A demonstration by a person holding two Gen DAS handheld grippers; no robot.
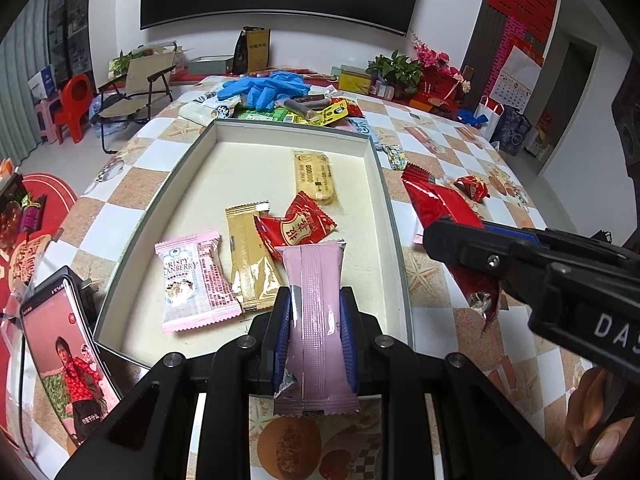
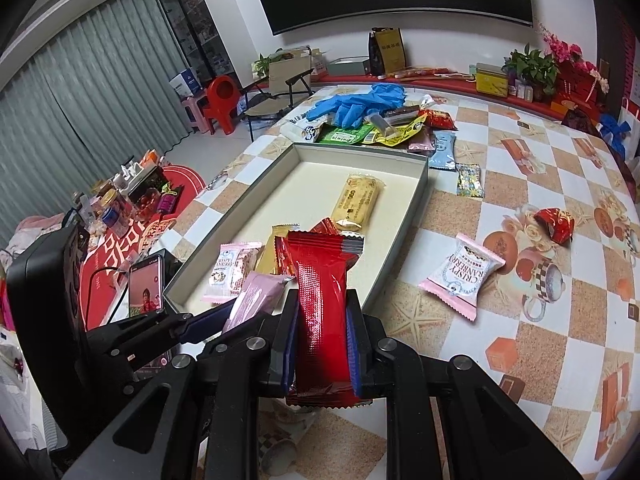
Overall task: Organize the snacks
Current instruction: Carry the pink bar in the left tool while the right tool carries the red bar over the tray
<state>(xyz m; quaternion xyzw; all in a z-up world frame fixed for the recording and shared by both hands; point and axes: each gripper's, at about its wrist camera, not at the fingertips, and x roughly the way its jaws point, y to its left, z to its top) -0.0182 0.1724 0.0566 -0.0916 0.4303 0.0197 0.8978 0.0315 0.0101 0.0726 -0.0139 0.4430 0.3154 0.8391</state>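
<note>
Two grippers: left gripper (image 1: 316,332), right gripper (image 2: 322,340), one packet clamped in each: one pink bar (image 1: 316,320), one red bar (image 2: 322,300). One tray (image 1: 390,216) with four packets inside: one pink cranberry packet (image 1: 194,280), one gold bar (image 1: 250,258), one red sachet (image 1: 294,226), one yellow biscuit pack (image 1: 316,176). Second pink cranberry packet on table (image 2: 464,274). One crumpled red wrapper (image 2: 556,224). One phone (image 1: 64,364). One heap of blue gloves (image 1: 266,88); count within it unclear.
</note>
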